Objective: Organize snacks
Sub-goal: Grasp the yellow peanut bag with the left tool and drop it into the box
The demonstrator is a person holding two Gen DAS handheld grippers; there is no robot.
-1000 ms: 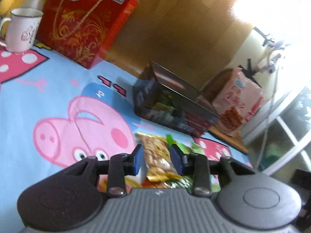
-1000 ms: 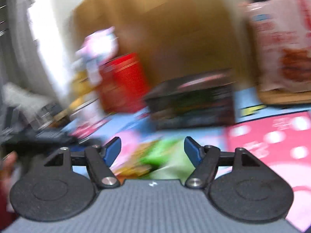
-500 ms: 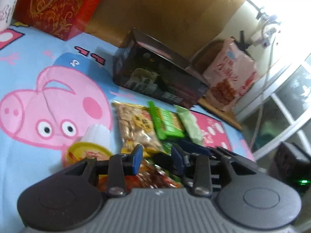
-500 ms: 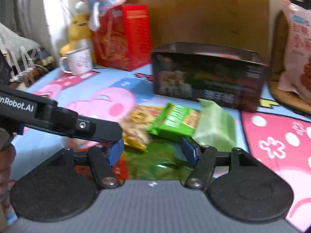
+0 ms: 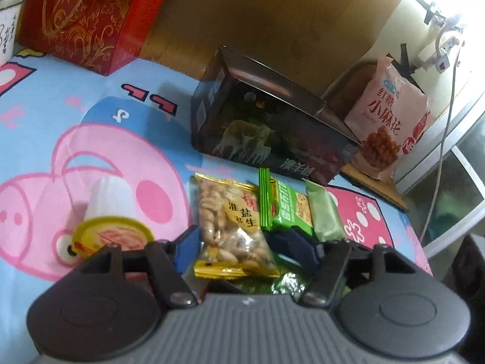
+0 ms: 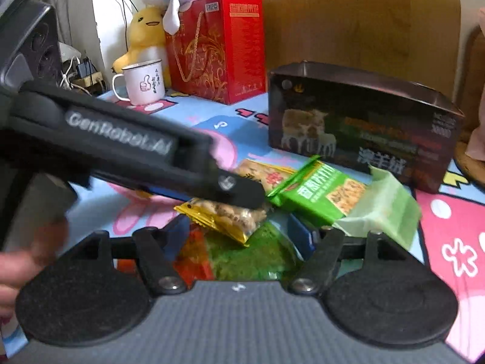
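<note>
Several crinkly foil snack packets (image 5: pixel 233 227)

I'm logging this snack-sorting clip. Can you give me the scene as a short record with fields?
surface: cartoon pig mat
snacks: peanut bag, green bar, pale green packet, in a row
container: dark box, behind the row
left claw: opening, peanut bag between its jaws
right claw: open over a green pouch
background: red box, mug
</note>
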